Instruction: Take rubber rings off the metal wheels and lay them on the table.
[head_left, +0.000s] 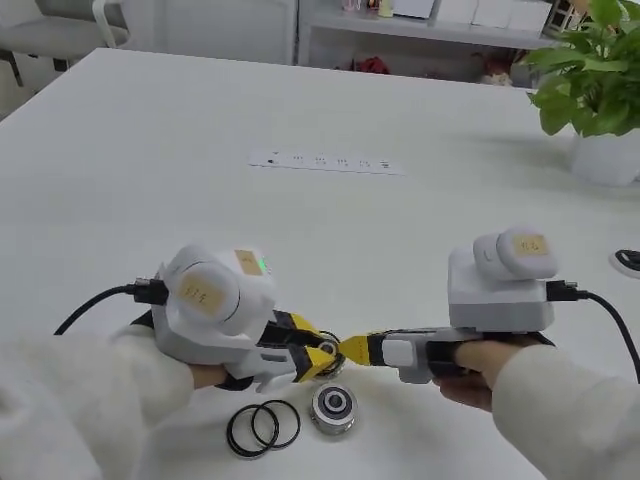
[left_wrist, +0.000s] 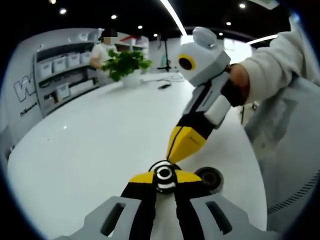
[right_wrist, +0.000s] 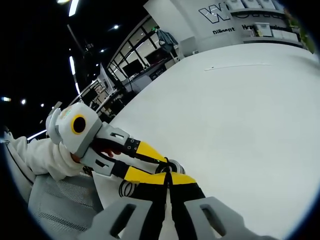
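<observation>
At six o'clock, yellow jaw tips mostly hide a small silver metal wheel (head_left: 329, 351); its black rubber ring (head_left: 338, 365) is perhaps pinched.

Two hand-held grippers meet tip to tip in front of the person. The left gripper (head_left: 322, 358) points right, held by the left hand (head_left: 205, 376), whose arm is in a fluffy white sleeve (head_left: 60, 400). Its yellow-tipped jaws are clamped on a wheel (left_wrist: 164, 173). The right gripper (head_left: 349, 348) points left, held level by the right hand (head_left: 478, 362). Its jaws are pressed together, and their tip touches the wheel between the left gripper's jaws.
</observation>
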